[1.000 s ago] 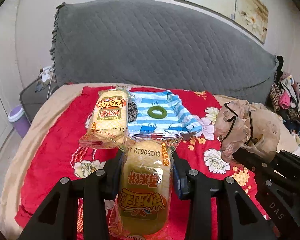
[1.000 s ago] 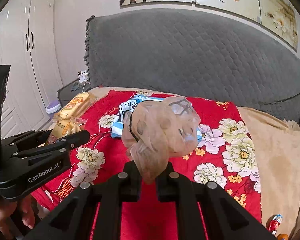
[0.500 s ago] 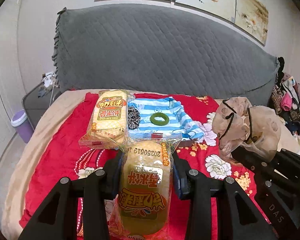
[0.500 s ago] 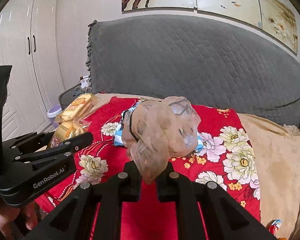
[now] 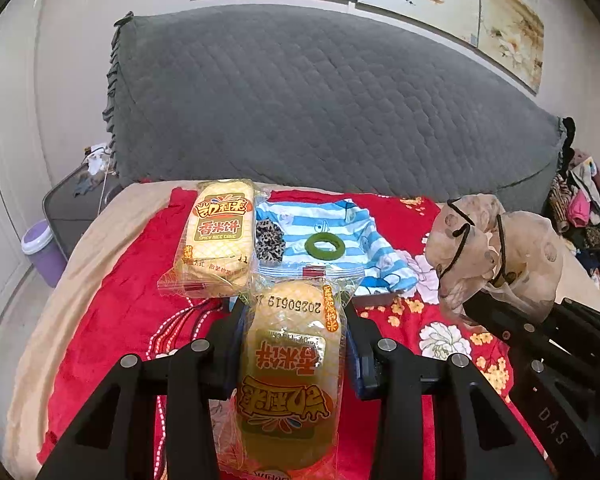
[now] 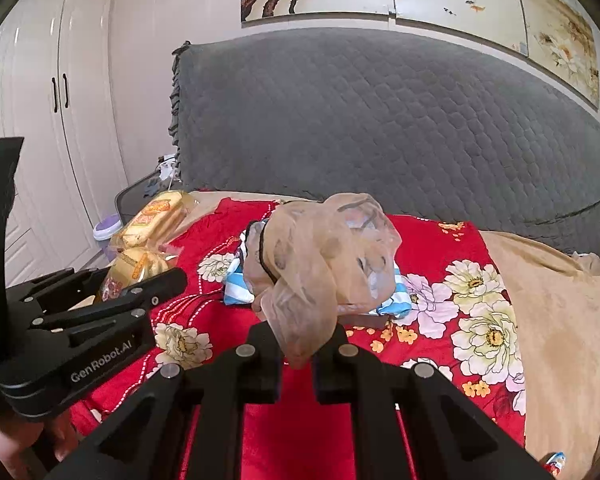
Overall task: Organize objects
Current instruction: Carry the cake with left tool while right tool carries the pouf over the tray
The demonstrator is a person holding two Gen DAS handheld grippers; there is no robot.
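— What have I got in the left gripper (image 5: 294,316)?
— A yellow rice cake packet (image 5: 290,372), clamped lengthwise between the jaws, label upside down to my camera. A second rice cake packet (image 5: 220,236) looks joined to it at the far end, held above the red flowered blanket (image 5: 120,292).
— And the right gripper (image 6: 298,344)?
— Its jaws are pinched tight on a sheer beige scarf (image 6: 324,264) with a black cord, bunched up and lifted off the bed.
— What's left lying there?
— A blue striped garment (image 5: 340,240) with a green ring (image 5: 325,245) on it, and a leopard-print scrunchie (image 5: 270,240) just beside, all before the grey quilted headboard (image 5: 320,100).
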